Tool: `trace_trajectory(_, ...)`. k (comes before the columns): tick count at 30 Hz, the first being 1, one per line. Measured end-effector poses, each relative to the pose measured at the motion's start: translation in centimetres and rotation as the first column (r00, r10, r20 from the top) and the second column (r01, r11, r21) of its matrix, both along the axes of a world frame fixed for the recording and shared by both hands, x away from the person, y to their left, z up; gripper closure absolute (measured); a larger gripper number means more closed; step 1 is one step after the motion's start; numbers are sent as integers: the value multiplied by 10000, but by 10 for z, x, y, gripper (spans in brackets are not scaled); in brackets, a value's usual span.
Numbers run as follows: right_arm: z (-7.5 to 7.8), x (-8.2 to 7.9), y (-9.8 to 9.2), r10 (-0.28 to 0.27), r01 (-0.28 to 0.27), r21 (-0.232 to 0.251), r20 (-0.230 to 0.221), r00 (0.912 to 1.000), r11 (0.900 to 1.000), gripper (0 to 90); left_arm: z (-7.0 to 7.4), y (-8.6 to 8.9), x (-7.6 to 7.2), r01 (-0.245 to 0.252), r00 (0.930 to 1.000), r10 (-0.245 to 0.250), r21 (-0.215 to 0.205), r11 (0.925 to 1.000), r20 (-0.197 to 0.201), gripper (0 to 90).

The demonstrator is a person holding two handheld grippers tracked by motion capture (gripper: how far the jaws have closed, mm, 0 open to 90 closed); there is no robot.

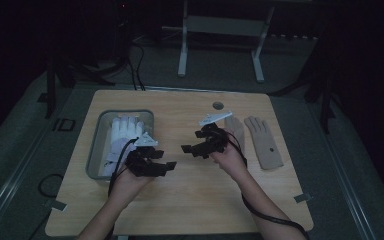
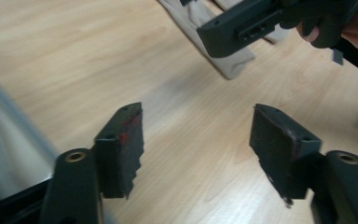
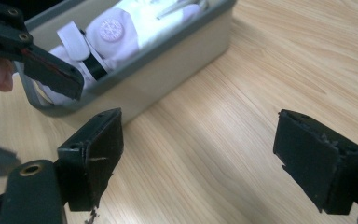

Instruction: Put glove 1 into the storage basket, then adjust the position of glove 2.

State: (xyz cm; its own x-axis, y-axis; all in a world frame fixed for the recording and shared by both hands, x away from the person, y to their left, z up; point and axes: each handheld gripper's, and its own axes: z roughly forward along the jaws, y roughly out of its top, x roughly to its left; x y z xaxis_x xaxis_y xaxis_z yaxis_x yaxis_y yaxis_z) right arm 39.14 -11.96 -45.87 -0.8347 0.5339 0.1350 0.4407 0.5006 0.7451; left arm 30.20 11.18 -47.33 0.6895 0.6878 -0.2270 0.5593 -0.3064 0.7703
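Left tongs (image 1: 169,165): released, empty, beside grey tray (image 1: 96,150) holding white glove (image 1: 122,132) | Right tongs (image 1: 186,149): released, empty | Beige gloves (image 1: 263,142): on counter (image 1: 190,200), behind right hand.

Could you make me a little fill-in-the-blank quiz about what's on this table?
1. The white glove lies inside the grey ____.
2. The beige glove lies flat on the wooden ____.
3. The jaws of the left gripper stand ____, with nothing between them.
4. The right gripper has ____ between its jaws.

Missing words: tray; table; open; nothing
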Motion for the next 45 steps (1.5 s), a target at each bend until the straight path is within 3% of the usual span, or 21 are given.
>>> trace_trajectory(2,-1,0,-3,11,-11,9,-11,10000,10000,159,-2,-4,0,98,9999,-98,-32,9999,-45,281)
trace_trajectory(3,-2,-1,-7,-6,6,-10,-14,10000,10000,159,-5,-10,0,427,9991,-428,-74,9991,-43,281)
trace_trajectory(8,-9,-4,-28,-157,157,-39,78,9998,9999,154,-20,-32,-3,842,9963,-846,205,9962,178,140)
trace_trajectory(14,-20,-8,-53,-269,273,-115,295,9992,9996,145,-45,-46,-9,907,9924,-863,-483,9947,875,44)
trace_trajectory(17,-28,-10,-67,-402,404,-70,274,9988,9992,143,-60,-48,-13,1061,9899,-931,-1243,9866,1066,28)
trace_trajectory(19,-31,-11,-72,-436,438,-68,256,9987,9990,143,-65,-49,-14,1005,9898,-859,-1298,9864,1135,26)
trace_trajectory(20,-34,-11,-77,-411,413,-76,310,9987,9991,143,-74,-49,-15,775,9919,-634,-1298,9885,1100,26)
trace_trajectory(23,-44,-13,-96,-515,520,-141,292,9982,9985,144,-84,-45,-16,420,9938,-265,-1432,9888,1083,26)
trace_trajectory(27,-50,-16,-118,-736,741,-94,458,9962,9972,141,-91,-43,-19,-78,9891,226,-1017,9948,1453,27)
trace_trajectory(29,-52,-16,-130,-1017,1020,-106,282,9944,9947,129,-94,-42,-19,-70,9883,200,-857,9963,1515,27)
trace_trajectory(31,-54,-16,-139,-1659,1661,-78,265,9858,9861,128,-96,-42,-19,-110,9875,217,-691,9975,1560,26)
trace_trajectory(32,-55,-16,-143,-1727,1728,-61,185,9848,9849,120,-97,-42,-19,-105,9871,209,-667,9977,1585,27)
trace_trajectory(34,-56,-15,-150,-1875,1885,-156,496,9810,9820,111,-98,-43,-19,-78,9875,161,-533,9986,1571,26)
trace_trajectory(41,-58,5,-171,-2637,2677,-306,972,9597,9630,249,-99,-43,-23,-47,9845,134,-498,9987,1749,27)
trace_trajectory(45,-58,22,-171,-2737,2786,-403,982,9568,9596,282,-101,-43,-23,58,9838,9,-369,9993,1791,26)
